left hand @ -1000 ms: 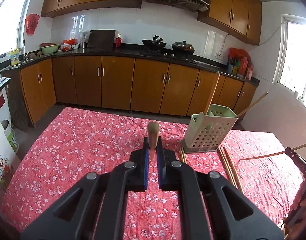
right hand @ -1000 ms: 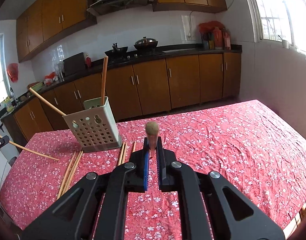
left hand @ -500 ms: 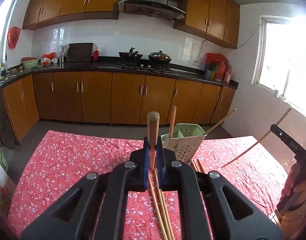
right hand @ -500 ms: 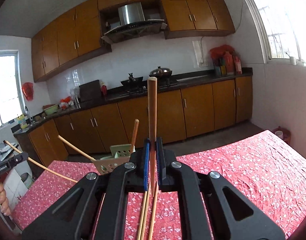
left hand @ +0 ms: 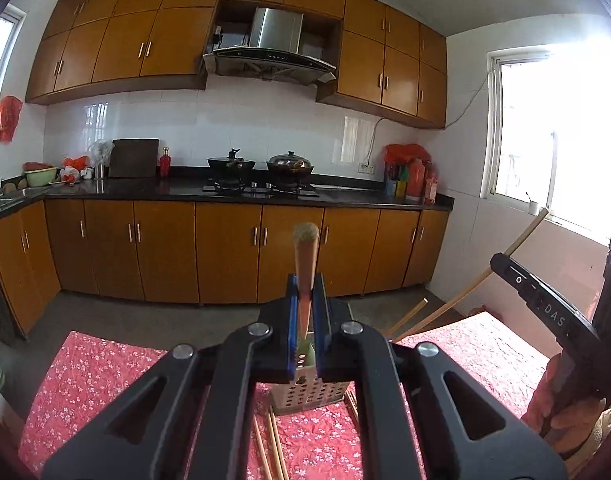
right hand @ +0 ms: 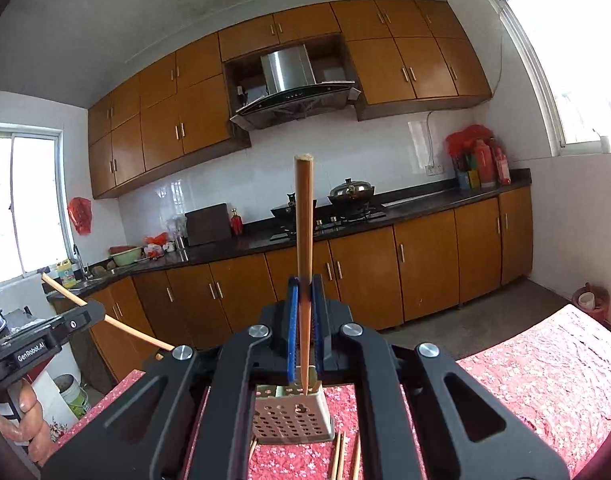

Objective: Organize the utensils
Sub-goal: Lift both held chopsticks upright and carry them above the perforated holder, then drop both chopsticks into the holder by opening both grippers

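Observation:
My left gripper is shut on a wooden chopstick that points up and forward. It hovers above the pale green perforated utensil holder on the red floral tablecloth. My right gripper is shut on another wooden chopstick, whose lower tip reaches into the holder below the jaws. The right gripper and its chopstick also show at the right of the left wrist view. Loose chopsticks lie on the cloth beside the holder; more loose chopsticks show in the right wrist view.
The table with the red cloth stands before a kitchen counter with wooden cabinets and a stove with pans. A chopstick sticks out of the holder to the right. The left gripper shows at the left of the right wrist view.
Both grippers have risen, tilted upward and closed in over the holder. The holder has slid from ahead of the jaws to beneath them. Each still holds its chopstick.

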`<state>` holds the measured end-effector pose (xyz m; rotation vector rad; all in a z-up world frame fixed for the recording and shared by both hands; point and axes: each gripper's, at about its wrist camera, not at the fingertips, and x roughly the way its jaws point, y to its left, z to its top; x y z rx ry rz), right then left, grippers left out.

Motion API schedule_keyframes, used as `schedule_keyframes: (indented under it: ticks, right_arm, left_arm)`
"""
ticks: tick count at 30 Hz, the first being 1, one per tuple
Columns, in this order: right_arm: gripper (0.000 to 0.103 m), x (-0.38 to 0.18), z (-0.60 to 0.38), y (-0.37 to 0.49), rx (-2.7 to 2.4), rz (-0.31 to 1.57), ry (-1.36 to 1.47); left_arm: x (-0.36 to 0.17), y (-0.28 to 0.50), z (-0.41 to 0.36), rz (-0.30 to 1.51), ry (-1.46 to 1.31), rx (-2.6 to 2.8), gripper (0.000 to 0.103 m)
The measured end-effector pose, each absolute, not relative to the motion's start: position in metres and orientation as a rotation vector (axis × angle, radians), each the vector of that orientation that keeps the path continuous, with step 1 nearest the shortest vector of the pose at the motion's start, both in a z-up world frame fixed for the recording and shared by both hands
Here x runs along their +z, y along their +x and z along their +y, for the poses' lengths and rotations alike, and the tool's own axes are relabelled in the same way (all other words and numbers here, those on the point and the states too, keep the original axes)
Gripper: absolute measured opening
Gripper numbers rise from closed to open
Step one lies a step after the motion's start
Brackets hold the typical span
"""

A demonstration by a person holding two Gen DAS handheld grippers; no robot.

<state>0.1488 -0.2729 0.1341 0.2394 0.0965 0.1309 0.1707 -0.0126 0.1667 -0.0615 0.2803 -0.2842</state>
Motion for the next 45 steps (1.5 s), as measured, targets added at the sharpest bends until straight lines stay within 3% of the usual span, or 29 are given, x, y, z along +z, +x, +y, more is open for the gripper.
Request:
schedule_keyframes:
  ticks: [16, 20, 30, 37, 40, 45]
  right_arm:
    - [0.009, 0.093, -0.245, 0.217, 0.147, 0.267, 0.226]
    - [0.031, 0.093, -0.245, 0.208, 0.129, 0.252, 0.208]
    - [0.031, 0.088, -0.279, 0.162, 0.064, 0.272, 0.224]
    - [0.031, -0.007, -0.29, 0.158, 0.039, 0.625, 0.213]
    - [0.022, -0.049, -0.28, 0.162, 0.098, 0.764, 0.222]
    - [0.022, -0.092, -0.252, 0.164, 0.133, 0.882, 0.183]
  left_arm:
    - [0.114, 0.257, -0.029, 0.49, -0.055, -0.296, 0.008]
    - [0.114, 0.259, -0.022, 0.485, -0.087, -0.292, 0.014]
    - [0.121, 0.208, 0.014, 0.39, -0.101, -0.211, 0.024]
    - [0.055, 0.174, 0.045, 0.521, -0.067, -0.114, 0.025]
    - [0.011, 0.17, 0.047, 0.628, -0.028, -0.101, 0.025]
    - [-0.034, 0.168, 0.044, 0.745, -0.037, -0.13, 0.025]
